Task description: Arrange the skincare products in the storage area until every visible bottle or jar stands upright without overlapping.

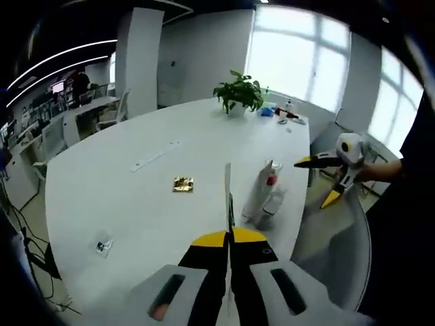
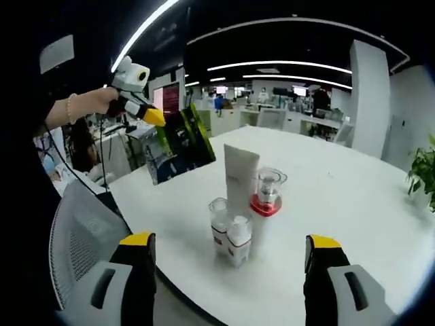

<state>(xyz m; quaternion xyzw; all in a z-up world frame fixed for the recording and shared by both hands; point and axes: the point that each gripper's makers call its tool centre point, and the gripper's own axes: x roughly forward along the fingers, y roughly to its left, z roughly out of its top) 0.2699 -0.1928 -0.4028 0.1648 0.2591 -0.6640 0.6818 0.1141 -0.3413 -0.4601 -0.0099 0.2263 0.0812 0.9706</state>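
Left gripper (image 2: 158,117) pinches a flat dark-green packet (image 2: 180,144), right gripper (image 2: 231,255) spread wide facing the upright white tube (image 2: 241,178) cluster; next: place packet clear of them.

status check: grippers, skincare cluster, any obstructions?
Left gripper shut on a dark flat packet. Right gripper open, short of the skincare cluster, all upright near the table edge. Approach unobstructed.

Near the bench (image 2: 353,204) edge, a tube (image 2: 240,178) stands behind two small bottles (image 2: 230,236), a jar (image 2: 268,191) just right.
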